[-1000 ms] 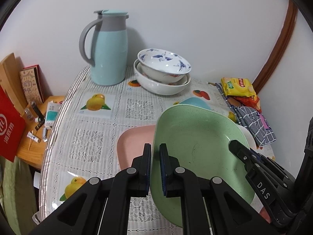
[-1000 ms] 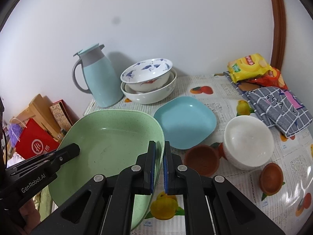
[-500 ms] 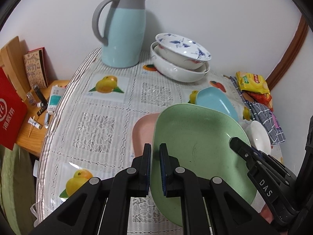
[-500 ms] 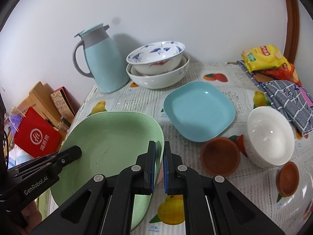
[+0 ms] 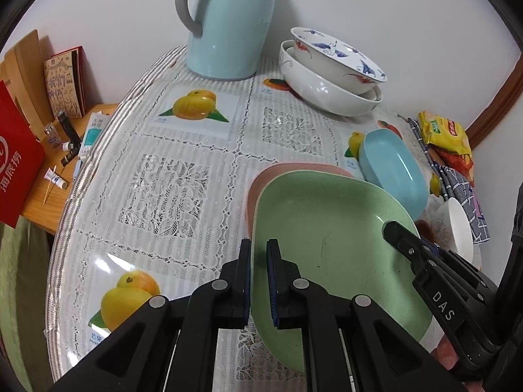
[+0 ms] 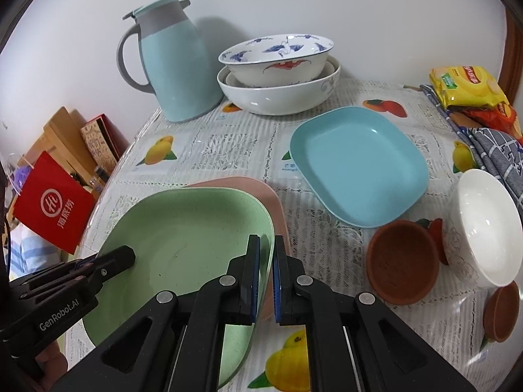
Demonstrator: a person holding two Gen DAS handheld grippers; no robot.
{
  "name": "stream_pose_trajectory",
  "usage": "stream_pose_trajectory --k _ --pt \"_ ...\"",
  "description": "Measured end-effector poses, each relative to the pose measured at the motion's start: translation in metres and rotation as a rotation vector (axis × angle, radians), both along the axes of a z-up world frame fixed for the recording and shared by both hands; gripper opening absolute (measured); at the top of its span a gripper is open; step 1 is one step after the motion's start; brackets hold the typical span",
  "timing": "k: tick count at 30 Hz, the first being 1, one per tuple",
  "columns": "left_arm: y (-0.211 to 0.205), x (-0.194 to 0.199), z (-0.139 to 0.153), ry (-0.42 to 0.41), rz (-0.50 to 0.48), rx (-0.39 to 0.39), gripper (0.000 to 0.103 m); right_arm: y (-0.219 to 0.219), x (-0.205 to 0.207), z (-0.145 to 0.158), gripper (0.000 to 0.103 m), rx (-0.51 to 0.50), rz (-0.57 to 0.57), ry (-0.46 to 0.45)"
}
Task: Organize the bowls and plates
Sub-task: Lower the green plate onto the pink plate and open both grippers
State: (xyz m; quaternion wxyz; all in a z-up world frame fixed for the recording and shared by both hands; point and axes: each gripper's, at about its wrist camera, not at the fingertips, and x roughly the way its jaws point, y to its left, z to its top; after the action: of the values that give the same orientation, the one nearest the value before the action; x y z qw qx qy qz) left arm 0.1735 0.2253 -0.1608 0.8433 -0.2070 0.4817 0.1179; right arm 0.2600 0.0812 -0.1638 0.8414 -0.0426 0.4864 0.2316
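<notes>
Reading "GenRobot.AI" on left hand-held gripper [image 6: 129, 256], "DAS" on right hand-held gripper [image 5: 390, 230]

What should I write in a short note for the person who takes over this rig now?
Left gripper: jaws shut on the green plate's left rim.
Right gripper: jaws shut on its right rim.
Green plate hangs just over the pink plate; contact cannot be told.
Blue plate, white bowl and two brown bowls lie loose.
Two large bowls are nested by the jug.
Left: release green plate, gather the rest.
</notes>
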Motion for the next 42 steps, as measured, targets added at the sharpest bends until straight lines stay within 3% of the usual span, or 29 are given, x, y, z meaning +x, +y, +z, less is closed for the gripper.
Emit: stream_pose_trajectory --k 16,32,35,37,42 --pt "0.003 0.016 -0.011 -0.006 -0.016 -0.014 0.009 0.016 0.024 -0.014 0.008 -0.065 0.072 -0.046" --pt "0.001 0.023 -0.012 0.0 -0.035 0.04 0.009 0.024 0.032 -0.025 0.013 -0.132 0.133 -0.102" --pt "0.0 0.024 -0.012 0.024 -0.035 0.052 0.009 0.021 0.032 -0.023 0.024 -0.11 0.14 -0.102" --pt "0.001 0.023 -0.012 0.028 -0.036 0.054 0.009 0.019 0.03 -0.018 0.041 -0.1 0.144 -0.118" --pt "0.001 0.021 -0.005 0.033 -0.019 0.069 0.009 0.007 0.026 -0.001 0.049 -0.089 0.134 -0.16"
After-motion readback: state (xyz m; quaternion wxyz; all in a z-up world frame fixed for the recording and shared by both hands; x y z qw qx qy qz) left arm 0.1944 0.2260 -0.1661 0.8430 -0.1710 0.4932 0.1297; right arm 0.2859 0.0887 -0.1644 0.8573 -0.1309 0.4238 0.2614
